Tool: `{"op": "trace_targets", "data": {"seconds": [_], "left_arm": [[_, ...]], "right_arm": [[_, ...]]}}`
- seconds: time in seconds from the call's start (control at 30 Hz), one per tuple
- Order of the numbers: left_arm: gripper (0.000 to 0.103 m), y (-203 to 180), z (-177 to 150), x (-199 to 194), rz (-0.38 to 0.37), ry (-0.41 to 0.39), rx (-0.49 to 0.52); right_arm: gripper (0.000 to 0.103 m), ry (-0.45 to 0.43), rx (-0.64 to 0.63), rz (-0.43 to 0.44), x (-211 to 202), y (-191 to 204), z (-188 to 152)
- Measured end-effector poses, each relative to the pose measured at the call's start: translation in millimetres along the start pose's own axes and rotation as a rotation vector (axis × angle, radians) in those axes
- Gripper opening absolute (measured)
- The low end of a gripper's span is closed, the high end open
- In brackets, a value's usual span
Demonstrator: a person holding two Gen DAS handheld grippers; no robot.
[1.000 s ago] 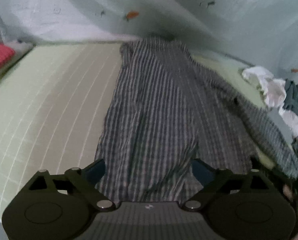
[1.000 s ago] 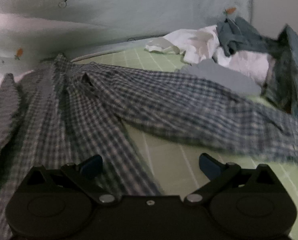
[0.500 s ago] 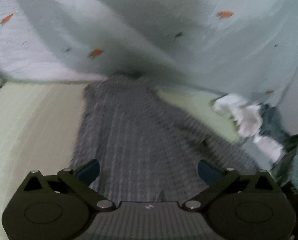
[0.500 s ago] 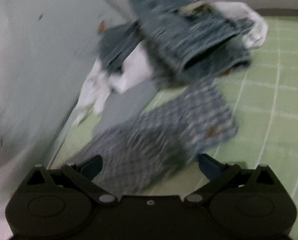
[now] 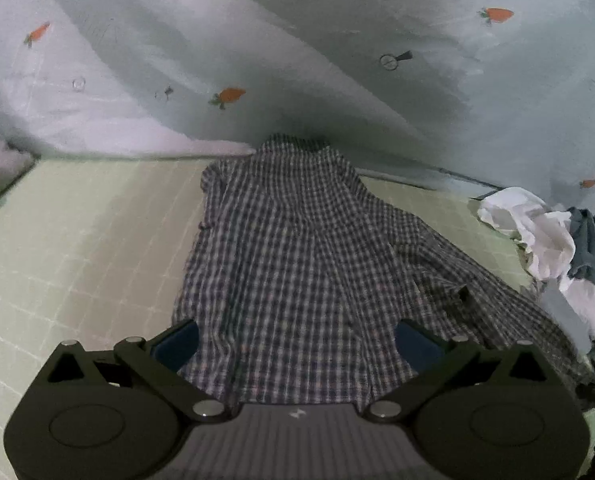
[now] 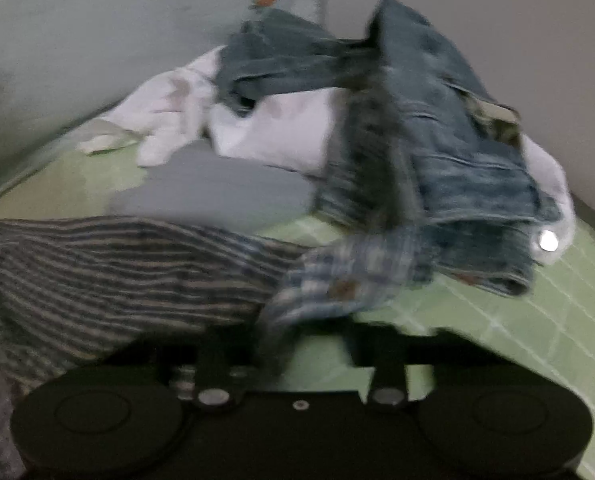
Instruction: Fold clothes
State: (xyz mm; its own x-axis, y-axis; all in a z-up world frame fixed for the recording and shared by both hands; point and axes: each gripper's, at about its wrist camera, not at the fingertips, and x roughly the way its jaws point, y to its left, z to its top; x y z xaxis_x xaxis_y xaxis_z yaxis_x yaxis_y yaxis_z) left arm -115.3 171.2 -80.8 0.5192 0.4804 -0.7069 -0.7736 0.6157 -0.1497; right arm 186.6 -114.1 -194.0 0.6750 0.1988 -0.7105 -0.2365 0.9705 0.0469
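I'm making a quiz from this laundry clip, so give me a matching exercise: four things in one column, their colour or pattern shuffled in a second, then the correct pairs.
Things
1. shirt
2. jeans
3. bed sheet
4. left gripper fingers

Looks
A. pale green with a white grid
B. dark blue
C. dark-and-white check
D. faded blue denim

Pairs: 1-C, 2-D, 3-A, 4-B
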Motion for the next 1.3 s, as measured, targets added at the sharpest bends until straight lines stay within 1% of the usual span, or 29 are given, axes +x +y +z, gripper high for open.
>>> {"op": "trace_targets", "data": {"seconds": [0.03,0.07,0.1,0.2,0.3,0.37,0.43,0.47,0.5,0.57,0.6,0.63,0.7,0.77,0.83,0.93,1.07,1.13,1.23,1.3], "left_arm": [[0.103,2,0,2,-0.008,0.008,-0.01],[0.103,3,2,4,-0.01,0.014,-0.014],[0.103,3,3,6,-0.004,0.02,-0.013],[0.103,3,7,13,0.008,0.035,-0.01],[0.103,4,8,18,-0.005,0.045,-0.012],[0.103,5,8,21,-0.007,0.056,-0.013],[0.103,6,8,24,0.001,0.066,-0.013],[0.103,6,8,25,0.005,0.07,-0.015],[0.103,6,8,25,0.008,0.073,-0.017],[0.103,7,9,26,0.01,0.074,-0.022],[0.103,7,9,26,0.013,0.074,-0.021],[0.103,6,9,26,0.017,0.073,-0.017],[0.103,5,9,28,0.025,0.077,-0.01],[0.103,2,9,32,0.024,0.09,-0.002],[0.103,-3,9,37,0.016,0.106,0.01],[0.103,-16,12,47,-0.008,0.121,0.055],[0.103,-37,20,64,-0.059,0.136,0.11],[0.103,-49,25,73,-0.088,0.138,0.145],[0.103,-69,31,89,-0.117,0.134,0.207],[0.102,-80,34,104,-0.13,0.15,0.231]], "right_arm": [[0.01,0.0,-0.007,0.013,-1,4,2],[0.009,-0.003,-0.015,0.045,-2,10,4],[0.006,-0.006,-0.023,0.084,-4,19,6],[0.006,-0.031,-0.086,0.213,-15,56,12],[0.006,-0.046,-0.158,0.377,-31,103,19],[0.006,-0.051,-0.214,0.514,-43,134,19],[0.008,-0.04,-0.311,0.652,-56,169,11],[0.015,-0.026,-0.359,0.711,-59,184,7],[0.039,-0.003,-0.403,0.764,-62,199,1],[0.068,0.028,-0.458,0.799,-64,214,-11],[0.071,0.042,-0.483,0.81,-65,221,-17],[0.073,0.053,-0.492,0.816,-65,223,-20],[0.088,0.072,-0.475,0.803,-65,216,-22],[0.093,0.069,-0.444,0.769,-66,203,-21],[0.099,0.047,-0.411,0.725,-64,187,-16],[0.101,0.004,-0.365,0.623,-59,162,-9],[0.101,-0.015,-0.33,0.484,-43,131,-6],[0.101,-0.004,-0.29,0.441,-34,117,-4],[0.101,0.009,-0.243,0.412,-25,105,-2],[0.101,0.012,-0.233,0.396,-21,101,0]]}}
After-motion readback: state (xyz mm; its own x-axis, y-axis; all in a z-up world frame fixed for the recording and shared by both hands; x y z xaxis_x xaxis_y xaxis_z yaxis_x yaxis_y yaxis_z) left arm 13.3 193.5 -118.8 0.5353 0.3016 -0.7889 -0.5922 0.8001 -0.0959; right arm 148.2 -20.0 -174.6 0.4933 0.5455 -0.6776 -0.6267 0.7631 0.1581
